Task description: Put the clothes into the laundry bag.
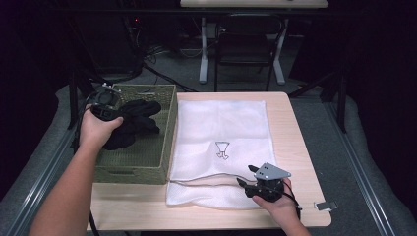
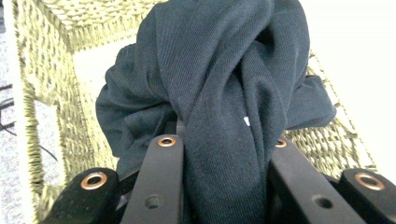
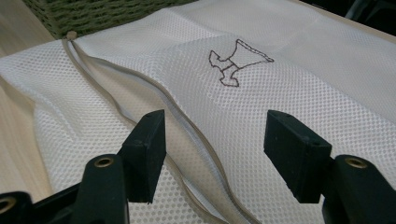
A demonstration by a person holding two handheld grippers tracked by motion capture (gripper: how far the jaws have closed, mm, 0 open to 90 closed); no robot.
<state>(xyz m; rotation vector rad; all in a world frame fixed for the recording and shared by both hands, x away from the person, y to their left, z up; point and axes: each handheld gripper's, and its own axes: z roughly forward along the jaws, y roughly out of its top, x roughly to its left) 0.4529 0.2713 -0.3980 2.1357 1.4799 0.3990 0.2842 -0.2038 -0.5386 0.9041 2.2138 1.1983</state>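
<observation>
Progress check: left tongs (image 2: 224,154) clamped on dark garment (image 2: 219,93), bunch hanging over woven basket (image 1: 164,123). Right tongs (image 3: 215,154) spread, nothing pinched, straddling zipper edge of white mesh bag (image 3: 303,84) just below. Bag opening, stuffing, zipping all left, I'd guess.

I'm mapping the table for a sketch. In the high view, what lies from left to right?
Left gripper shut on the dark cloth → woven basket → white mesh bag → right gripper, jaws open over the bag's near edge → small metal clip.
</observation>
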